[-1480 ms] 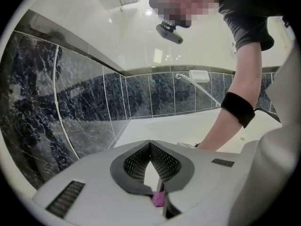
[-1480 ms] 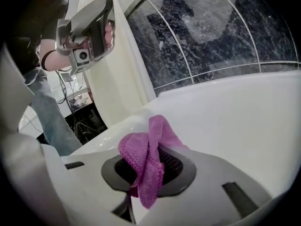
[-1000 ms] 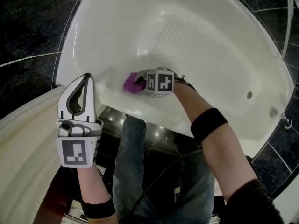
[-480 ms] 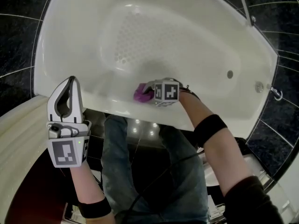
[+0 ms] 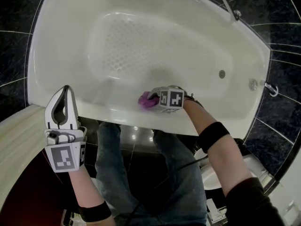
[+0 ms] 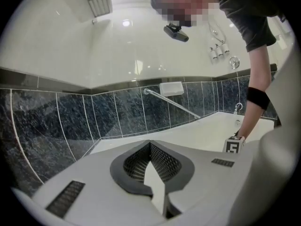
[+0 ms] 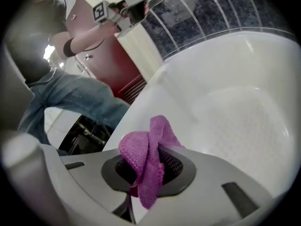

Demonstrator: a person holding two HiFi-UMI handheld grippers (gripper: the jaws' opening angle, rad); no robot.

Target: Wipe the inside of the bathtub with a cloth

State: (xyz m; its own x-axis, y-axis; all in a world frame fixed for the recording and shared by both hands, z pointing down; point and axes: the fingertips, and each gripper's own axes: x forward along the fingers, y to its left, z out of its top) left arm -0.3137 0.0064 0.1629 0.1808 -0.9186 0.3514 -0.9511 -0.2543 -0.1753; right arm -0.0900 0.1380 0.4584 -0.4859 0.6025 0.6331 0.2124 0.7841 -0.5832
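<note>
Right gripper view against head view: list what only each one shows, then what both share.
Right gripper view only: the right tool shut on the purple cloth, its folds bunched between the pads. Head view only: two round fittings at the right end of the bathtub, and the right tool's marker cube. Both: cloth, bathtub with its dotted floor, raised left tool.

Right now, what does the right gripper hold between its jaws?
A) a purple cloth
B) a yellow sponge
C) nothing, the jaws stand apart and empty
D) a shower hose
A: the right gripper has its jaws closed on a purple cloth, which bunches up between them, low against the near inner wall of the bathtub.
</note>
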